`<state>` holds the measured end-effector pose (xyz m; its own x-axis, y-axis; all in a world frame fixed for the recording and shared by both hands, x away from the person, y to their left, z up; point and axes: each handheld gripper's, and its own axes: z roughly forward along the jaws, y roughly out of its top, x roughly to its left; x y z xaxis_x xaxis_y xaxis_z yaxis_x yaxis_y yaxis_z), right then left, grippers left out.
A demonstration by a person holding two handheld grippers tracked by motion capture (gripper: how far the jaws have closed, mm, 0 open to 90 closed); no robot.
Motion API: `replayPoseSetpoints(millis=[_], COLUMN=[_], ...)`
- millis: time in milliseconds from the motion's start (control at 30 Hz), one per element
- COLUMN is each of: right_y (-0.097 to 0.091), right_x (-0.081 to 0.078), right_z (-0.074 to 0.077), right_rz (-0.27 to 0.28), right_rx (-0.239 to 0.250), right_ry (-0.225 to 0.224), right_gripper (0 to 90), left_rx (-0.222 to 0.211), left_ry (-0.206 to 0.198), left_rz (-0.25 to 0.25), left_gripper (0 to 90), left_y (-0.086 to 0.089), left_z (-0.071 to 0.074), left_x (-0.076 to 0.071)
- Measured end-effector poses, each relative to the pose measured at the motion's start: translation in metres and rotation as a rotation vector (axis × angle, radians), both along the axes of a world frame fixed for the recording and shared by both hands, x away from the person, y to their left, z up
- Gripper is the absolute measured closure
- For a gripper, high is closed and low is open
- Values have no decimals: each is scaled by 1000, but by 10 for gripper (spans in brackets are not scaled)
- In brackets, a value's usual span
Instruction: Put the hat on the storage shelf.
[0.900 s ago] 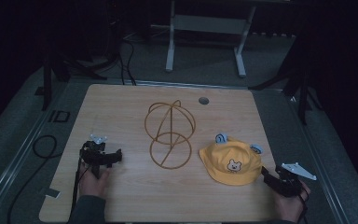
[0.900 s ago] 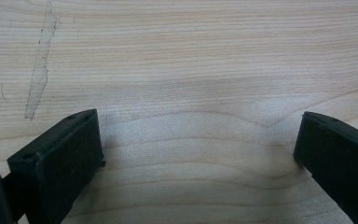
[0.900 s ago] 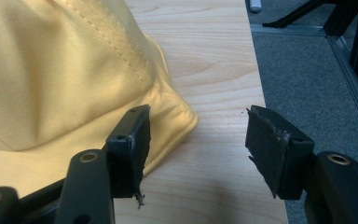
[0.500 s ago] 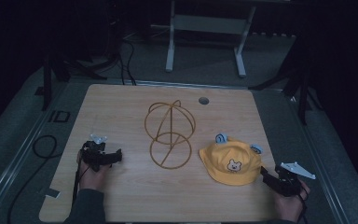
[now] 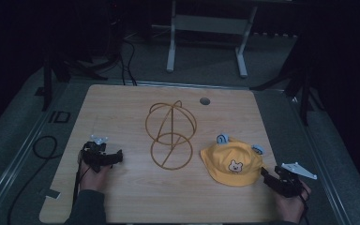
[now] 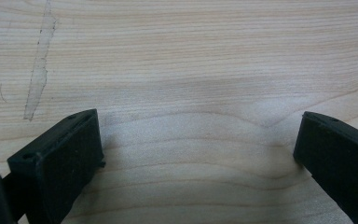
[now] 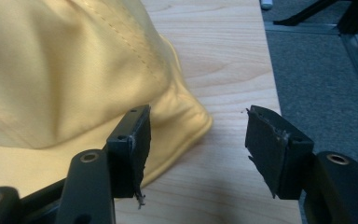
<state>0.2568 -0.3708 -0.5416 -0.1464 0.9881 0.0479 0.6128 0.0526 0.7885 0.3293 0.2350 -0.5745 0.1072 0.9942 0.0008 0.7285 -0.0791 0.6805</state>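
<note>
Little had changed from the earlier frames: the left gripper had shifted very slightly, and the right gripper had edged a touch closer to the yellow hat.

In the high view a wooden table filled the middle of the frame. A wire frame of orange-brown hoops stood at its centre. The yellow hat, with a small bear face on its front and blue ears, lay at lower right of centre, just beside the hoops' base. A round grey hole sat near the table's far edge.

The left hand came in at lower left, resting on the table and holding its gripper pointing toward the right of the frame. In the left gripper view its jaws stood wide apart over bare wood, holding nothing.

The right hand came in at lower right, its gripper pointing up-left toward the hat's brim. In the right gripper view the jaws were parted and empty; the hat's edge lay just behind the left jaw.
</note>
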Motion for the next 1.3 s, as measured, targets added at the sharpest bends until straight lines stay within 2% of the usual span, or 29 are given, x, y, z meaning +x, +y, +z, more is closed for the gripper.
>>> replayPoseSetpoints(millis=[133,533,733,867,1133,1200,1300], right_y=[3,-1,-4,-6,-5,-5,-5], right_x=[1,-3,-8,-9,-15,-16,-16], right_z=[1,10,21,28,34,36,41], right_rz=[21,85,141,175,256,279,301], right_rx=[-12,-4,-27,-39,-98,-100,-103], right_ry=[5,31,48,61,102,113,128], right_gripper=[401,389,350,350,365,387,373], left_rx=[-2,-2,-3,-3,-3,-3,-3], left_ry=[-3,-3,-3,-3,-3,-3,-3], left_rz=[0,0,-1,-1,0,0,0], left_gripper=[8,8,8,8,8,8,9], left_y=[-1,-1,-1,-1,-1,-1,-1], left_z=[0,0,0,0,0,0,0], left_x=[0,0,0,0,0,0,0])
